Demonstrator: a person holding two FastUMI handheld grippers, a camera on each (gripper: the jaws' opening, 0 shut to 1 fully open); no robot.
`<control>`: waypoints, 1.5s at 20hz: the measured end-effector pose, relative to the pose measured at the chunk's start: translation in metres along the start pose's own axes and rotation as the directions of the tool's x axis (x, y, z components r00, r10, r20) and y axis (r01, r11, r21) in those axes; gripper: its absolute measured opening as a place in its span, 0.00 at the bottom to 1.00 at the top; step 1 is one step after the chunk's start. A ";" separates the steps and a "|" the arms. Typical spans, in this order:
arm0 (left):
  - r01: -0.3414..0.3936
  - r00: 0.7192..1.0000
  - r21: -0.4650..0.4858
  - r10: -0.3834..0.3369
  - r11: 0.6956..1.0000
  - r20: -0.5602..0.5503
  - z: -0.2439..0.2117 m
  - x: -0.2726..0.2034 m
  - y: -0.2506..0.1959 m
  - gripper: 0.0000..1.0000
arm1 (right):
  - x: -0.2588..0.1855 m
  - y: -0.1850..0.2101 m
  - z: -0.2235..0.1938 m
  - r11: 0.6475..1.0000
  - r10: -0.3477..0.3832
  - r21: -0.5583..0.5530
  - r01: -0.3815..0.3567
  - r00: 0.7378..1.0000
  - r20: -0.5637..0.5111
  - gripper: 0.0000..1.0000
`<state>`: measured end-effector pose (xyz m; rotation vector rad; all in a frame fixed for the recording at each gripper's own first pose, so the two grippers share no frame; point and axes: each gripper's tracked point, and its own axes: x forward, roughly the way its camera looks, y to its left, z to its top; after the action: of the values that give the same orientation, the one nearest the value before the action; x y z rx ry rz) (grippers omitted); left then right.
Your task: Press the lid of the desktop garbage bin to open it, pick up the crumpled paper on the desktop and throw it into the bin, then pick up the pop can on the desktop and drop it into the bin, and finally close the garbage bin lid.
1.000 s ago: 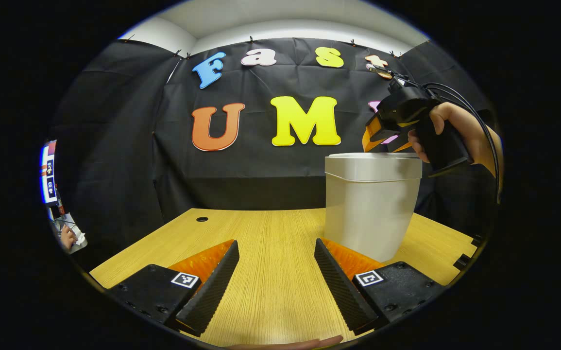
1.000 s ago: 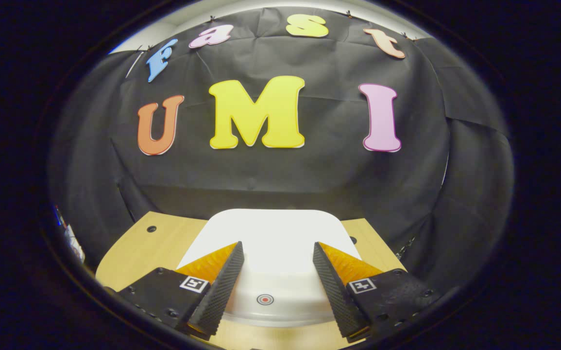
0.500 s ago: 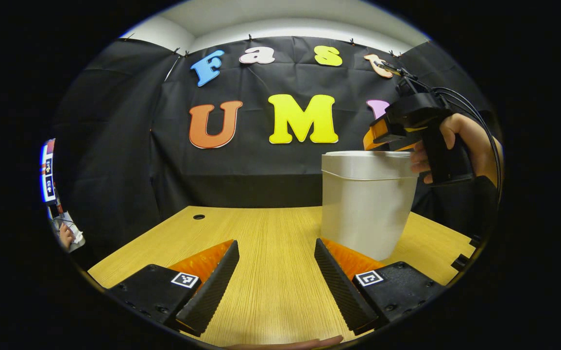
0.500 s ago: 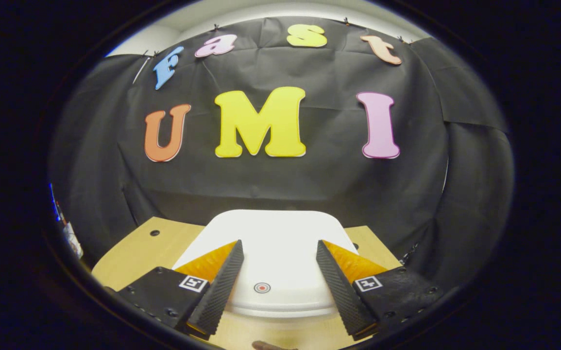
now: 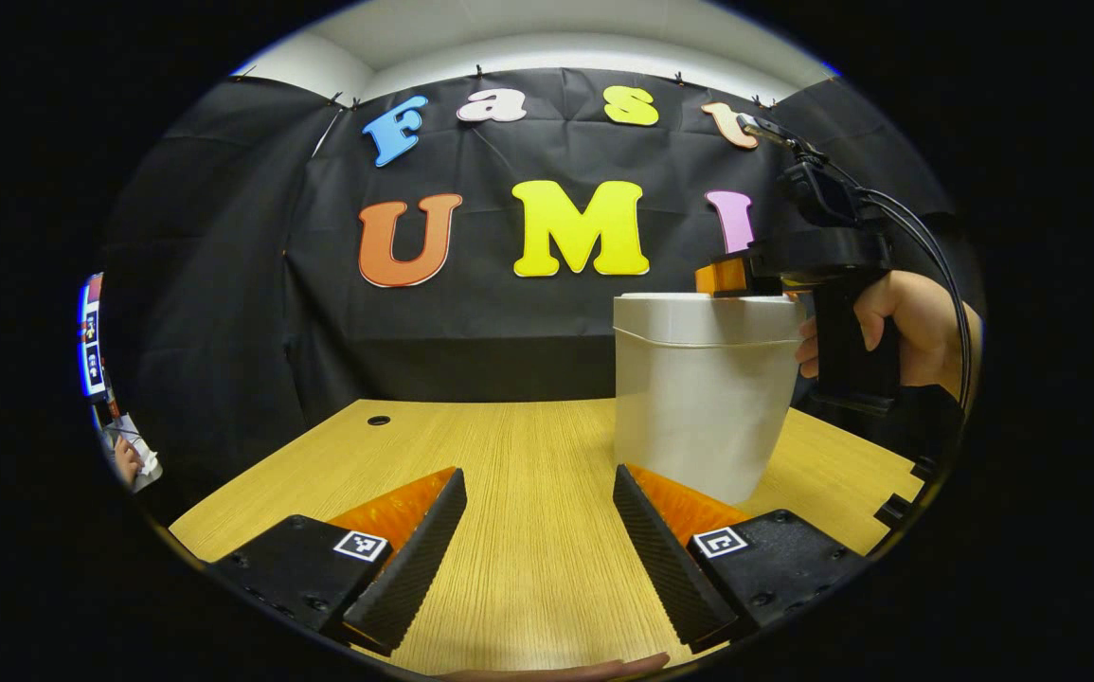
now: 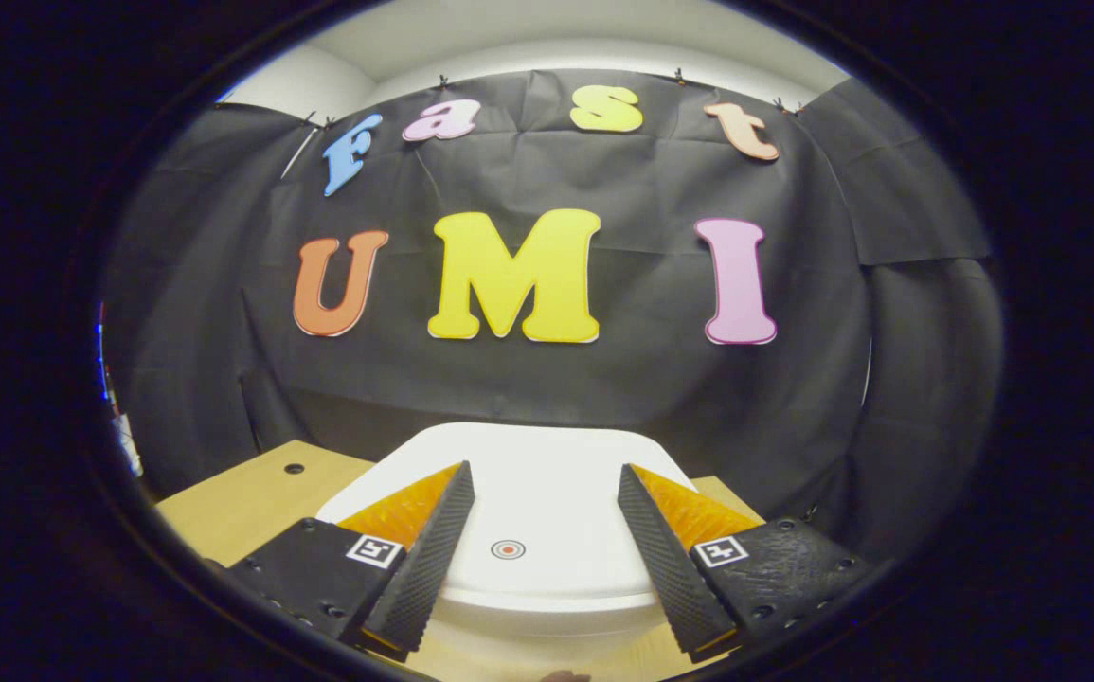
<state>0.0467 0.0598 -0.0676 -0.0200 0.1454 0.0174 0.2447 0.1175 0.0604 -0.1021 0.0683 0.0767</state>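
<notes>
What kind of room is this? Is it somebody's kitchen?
Probably not a kitchen: it looks like a recording booth. Black cloth hangs as the wall, a bare wooden desk holds one white garbage bin, and a hand holds the right gripper over it.

The pale plastic desktop garbage bin [image 5: 698, 407] stands on the light wooden bench [image 5: 509, 493], right of centre and toward the far side. Its flat closed lid [image 6: 528, 502] sits on top, with a small round target mark [image 6: 508, 548] near the lid's near edge. The right gripper [image 6: 542, 549] hangs over the lid, held by a hand [image 5: 897, 327] at the bin's right. The left gripper [image 5: 537, 540] sits low over the near bench, just left of the bin. A small round hole [image 5: 378, 420] lies far left on the bench.
</notes>
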 end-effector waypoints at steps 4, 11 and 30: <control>-0.015 1.000 -0.007 0.015 1.000 -0.010 -0.004 0.002 0.007 1.00 | -0.001 -0.001 -0.001 1.000 0.008 0.011 -0.008 1.000 0.003 0.96; -0.035 0.999 -0.013 0.035 0.999 -0.016 -0.007 0.006 0.018 1.00 | -0.004 -0.001 0.009 1.000 -0.020 0.001 0.020 1.000 0.007 0.96; -0.058 0.998 -0.001 0.058 0.998 -0.033 -0.009 0.008 0.022 1.00 | -0.085 -0.021 0.001 0.997 -0.069 0.032 0.068 0.997 0.044 0.95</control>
<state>0.0526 0.0814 -0.0783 -0.0180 0.1784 0.0757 0.1620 0.0905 0.0691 -0.0726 0.0214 0.0095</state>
